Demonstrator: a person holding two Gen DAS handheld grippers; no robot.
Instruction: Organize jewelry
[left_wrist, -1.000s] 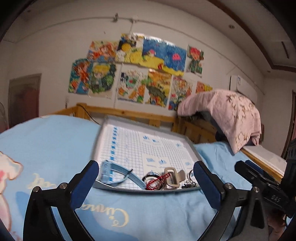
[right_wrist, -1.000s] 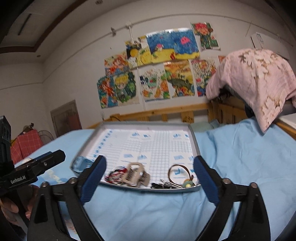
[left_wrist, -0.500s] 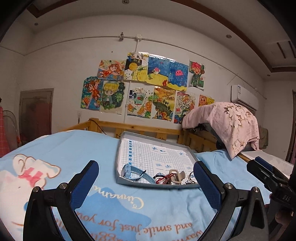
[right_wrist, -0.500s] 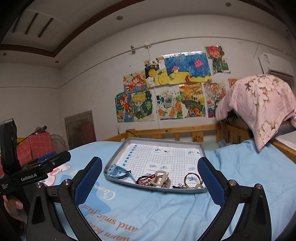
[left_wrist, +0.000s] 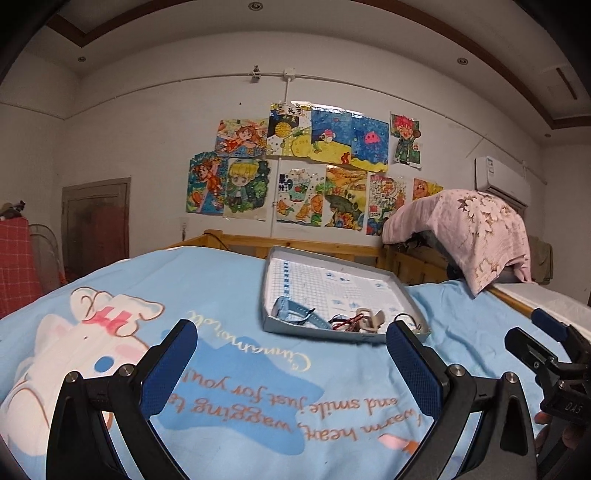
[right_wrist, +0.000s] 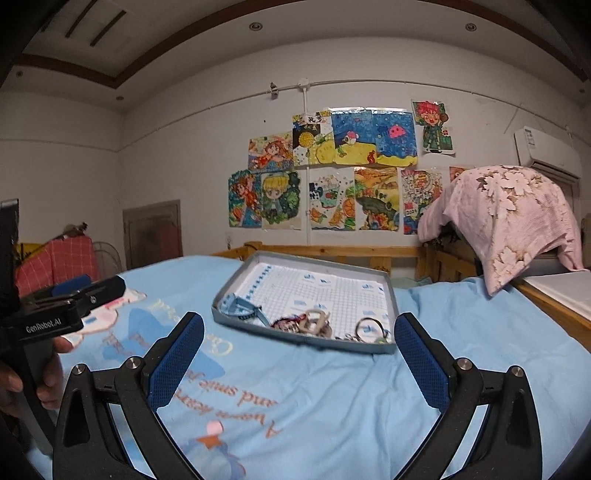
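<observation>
Jewelry (right_wrist: 314, 325) lies heaped along the near edge of the grey tray (right_wrist: 392, 295) on the blue bedspread (right_wrist: 314, 398), well beyond the left gripper (left_wrist: 291, 369) and right gripper (right_wrist: 299, 363), both wide open and empty.

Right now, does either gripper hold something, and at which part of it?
Nothing is held. The left gripper and the right gripper are both open and empty above the blanket; the jewelry lies in the tray.
</observation>
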